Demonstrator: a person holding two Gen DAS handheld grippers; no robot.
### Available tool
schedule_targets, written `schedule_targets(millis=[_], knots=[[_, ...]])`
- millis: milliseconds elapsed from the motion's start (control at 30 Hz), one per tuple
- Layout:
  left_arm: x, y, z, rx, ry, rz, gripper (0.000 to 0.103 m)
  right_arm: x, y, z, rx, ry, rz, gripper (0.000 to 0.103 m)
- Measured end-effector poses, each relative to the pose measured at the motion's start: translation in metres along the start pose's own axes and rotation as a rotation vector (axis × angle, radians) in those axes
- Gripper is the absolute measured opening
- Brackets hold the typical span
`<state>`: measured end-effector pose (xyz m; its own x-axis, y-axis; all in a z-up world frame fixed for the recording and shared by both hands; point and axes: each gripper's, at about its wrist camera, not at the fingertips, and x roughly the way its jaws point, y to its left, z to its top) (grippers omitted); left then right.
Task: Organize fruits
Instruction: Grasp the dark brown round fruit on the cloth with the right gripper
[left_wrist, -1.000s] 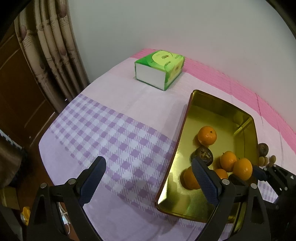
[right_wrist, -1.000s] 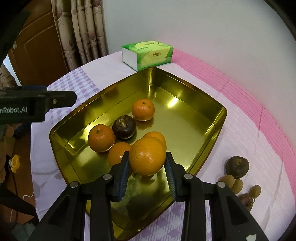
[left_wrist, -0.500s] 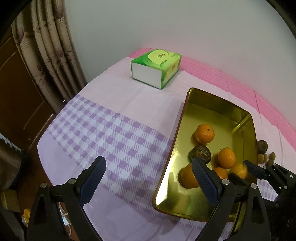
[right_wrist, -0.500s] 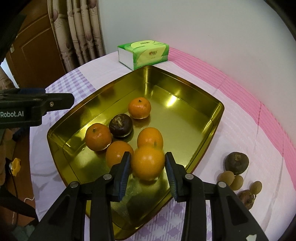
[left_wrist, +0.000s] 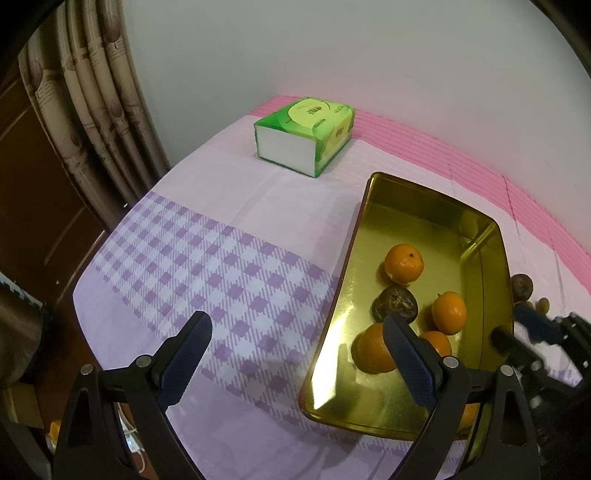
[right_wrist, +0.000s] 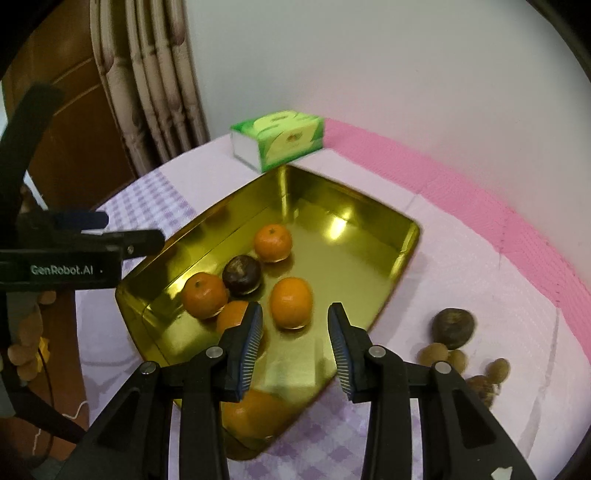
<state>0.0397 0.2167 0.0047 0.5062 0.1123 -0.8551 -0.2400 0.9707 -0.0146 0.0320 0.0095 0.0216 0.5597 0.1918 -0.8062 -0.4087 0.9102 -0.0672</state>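
A gold tray (right_wrist: 402, 251) (left_wrist: 495, 236) holds several oranges and one dark brown fruit (right_wrist: 242, 275) (left_wrist: 394, 303). One orange (right_wrist: 291, 302) lies just beyond my right gripper (right_wrist: 295, 339), which is open and empty above the tray's near end. Another orange (right_wrist: 255, 410) lies low under the right fingers. On the cloth right of the tray lie a second dark fruit (right_wrist: 453, 326) and several small brown fruits (right_wrist: 443, 356). My left gripper (left_wrist: 295, 354) is open and empty, above the checked cloth at the tray's left edge.
A green tissue box (left_wrist: 304, 133) (right_wrist: 279, 138) stands at the back of the table by the white wall. Curtains (left_wrist: 99, 110) and a wooden door are at the left, past the table's edge.
My right gripper opened and let go of the orange, which now lies in the tray. The right gripper then drew back and up. The left gripper barely moved.
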Motion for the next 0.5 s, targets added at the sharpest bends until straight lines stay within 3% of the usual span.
schedule_targets(millis=[233,500], knots=[[0.001,0.000,0.000,0.002,-0.001,0.002,0.094,-0.022,-0.052,-0.013,0.096,-0.020,-0.085,0.035],[0.000,-0.001,0.000,0.007,-0.001,0.008,0.094,-0.034,-0.117,-0.047,0.212,0.016,-0.185,0.035]])
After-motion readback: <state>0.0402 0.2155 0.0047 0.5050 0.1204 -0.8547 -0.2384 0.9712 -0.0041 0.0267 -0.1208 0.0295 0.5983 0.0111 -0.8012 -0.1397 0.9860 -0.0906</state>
